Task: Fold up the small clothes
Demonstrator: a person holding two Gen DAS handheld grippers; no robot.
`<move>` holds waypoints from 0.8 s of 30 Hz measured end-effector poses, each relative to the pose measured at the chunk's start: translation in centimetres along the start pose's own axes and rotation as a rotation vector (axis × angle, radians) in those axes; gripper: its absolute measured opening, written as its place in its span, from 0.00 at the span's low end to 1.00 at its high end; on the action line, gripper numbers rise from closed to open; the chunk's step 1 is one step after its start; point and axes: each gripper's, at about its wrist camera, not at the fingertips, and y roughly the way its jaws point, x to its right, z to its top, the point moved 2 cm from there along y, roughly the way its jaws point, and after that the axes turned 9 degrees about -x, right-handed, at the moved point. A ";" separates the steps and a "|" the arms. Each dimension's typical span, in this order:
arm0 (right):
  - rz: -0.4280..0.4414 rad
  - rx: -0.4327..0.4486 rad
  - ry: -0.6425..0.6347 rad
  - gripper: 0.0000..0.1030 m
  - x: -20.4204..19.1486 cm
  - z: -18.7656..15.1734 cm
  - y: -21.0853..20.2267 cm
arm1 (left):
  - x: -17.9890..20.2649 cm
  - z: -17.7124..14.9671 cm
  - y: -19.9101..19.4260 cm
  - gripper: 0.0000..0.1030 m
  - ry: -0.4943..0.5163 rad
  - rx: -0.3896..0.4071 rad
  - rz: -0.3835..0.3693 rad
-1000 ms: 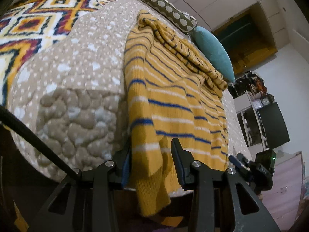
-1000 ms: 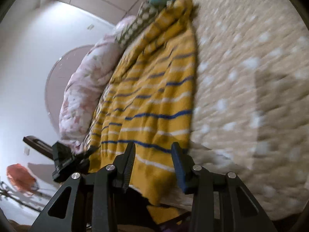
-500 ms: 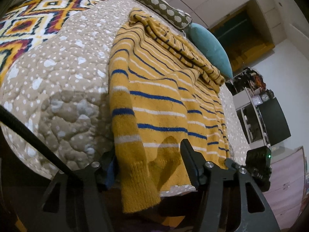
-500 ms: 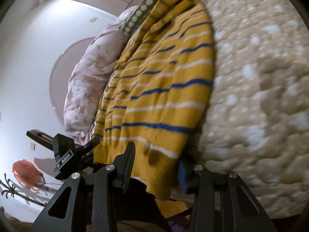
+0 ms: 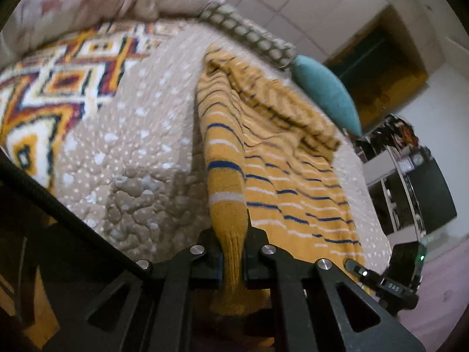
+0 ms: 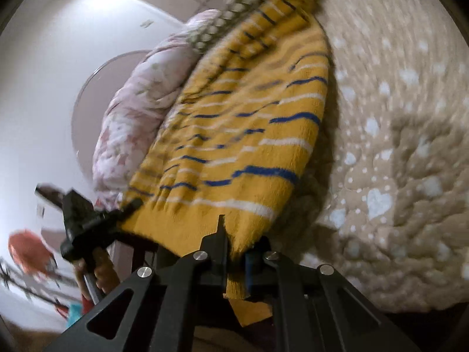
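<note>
A bed is covered by a beige quilted bedspread (image 5: 132, 152) dotted with white spots and hearts, seen also in the right wrist view (image 6: 395, 146). Beside it a white blanket with a multicoloured diamond pattern (image 5: 49, 94) is spread, and a pink floral duvet (image 5: 96, 0) is heaped at the far end. A spotted olive bolster cushion (image 5: 249, 38) and a teal cushion (image 5: 325, 91) are set along the far edge. White panelled walls, a dark cabinet (image 5: 433, 193) and cluttered shelves are seen beyond.

A mustard-yellow knitted sweater with blue and white stripes (image 5: 287, 182) is laid on the bedspread, its hem at the near edge of the bed and its collar end bunched near the cushions. Its long axis is run from the grippers away toward the bolster, and its stripes are run across that axis.

The left gripper (image 5: 233, 261) is closed tight on one corner of the ribbed hem, which is gathered into a narrow ridge between the fingers. The right gripper (image 6: 236, 261) is likewise clamped on the opposite hem corner (image 6: 234, 234), with a flap of knit left hanging below the fingers. In each view, the other gripper is seen at the far hem corner.
</note>
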 end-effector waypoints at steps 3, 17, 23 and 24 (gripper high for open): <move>-0.004 -0.013 -0.056 0.08 -1.1 -2.0 -2.3 | 0.8 -2.1 -1.5 0.07 0.018 -0.009 -0.040; -0.035 0.057 -0.154 0.09 -4.2 1.7 -3.4 | 2.2 2.6 0.5 0.07 0.067 0.050 0.070; -0.157 0.190 -0.208 0.09 -6.8 13.1 -3.4 | 4.8 14.8 3.1 0.07 0.051 0.104 0.072; -0.177 0.200 -0.209 0.09 -7.0 14.6 -3.1 | 5.1 16.8 3.9 0.07 0.045 0.107 0.080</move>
